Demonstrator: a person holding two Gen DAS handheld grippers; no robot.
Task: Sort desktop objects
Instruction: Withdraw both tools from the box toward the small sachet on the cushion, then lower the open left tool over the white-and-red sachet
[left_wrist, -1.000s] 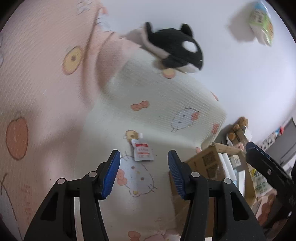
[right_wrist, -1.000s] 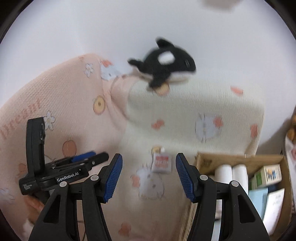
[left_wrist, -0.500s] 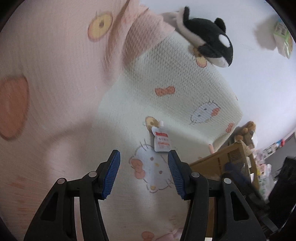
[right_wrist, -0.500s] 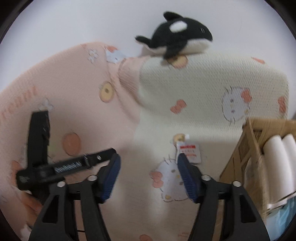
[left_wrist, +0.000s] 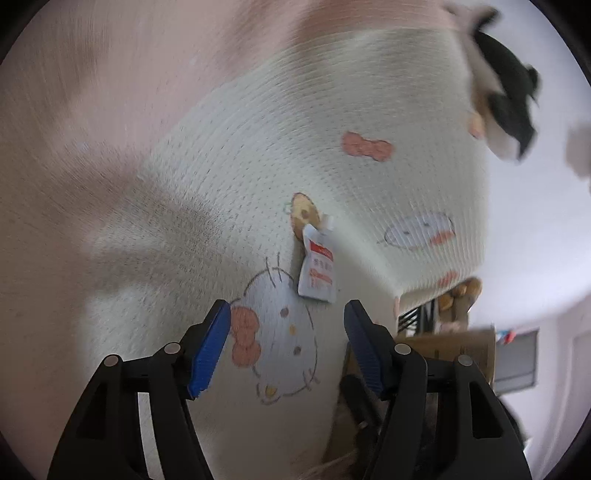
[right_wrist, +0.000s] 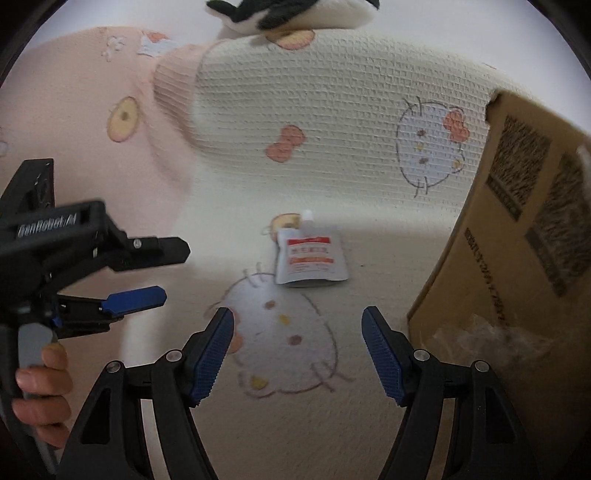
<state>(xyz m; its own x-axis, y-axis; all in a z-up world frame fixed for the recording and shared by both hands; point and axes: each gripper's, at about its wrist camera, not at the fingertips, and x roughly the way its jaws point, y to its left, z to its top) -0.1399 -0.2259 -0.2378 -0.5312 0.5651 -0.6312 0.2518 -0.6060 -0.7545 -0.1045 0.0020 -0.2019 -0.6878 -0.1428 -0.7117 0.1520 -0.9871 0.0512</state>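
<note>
flat glossy pouch (right_wrist: 311, 258) lies on waffle-knit blanket (right_wrist: 332, 110).

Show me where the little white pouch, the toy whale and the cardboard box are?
white pouch (right_wrist: 310, 258): right wrist view, on the middle of its printed front.
toy whale (left_wrist: 506, 96): left wrist view, on its black back.
cardboard box (right_wrist: 517, 229): right wrist view, on its printed outer side wall.
</note>
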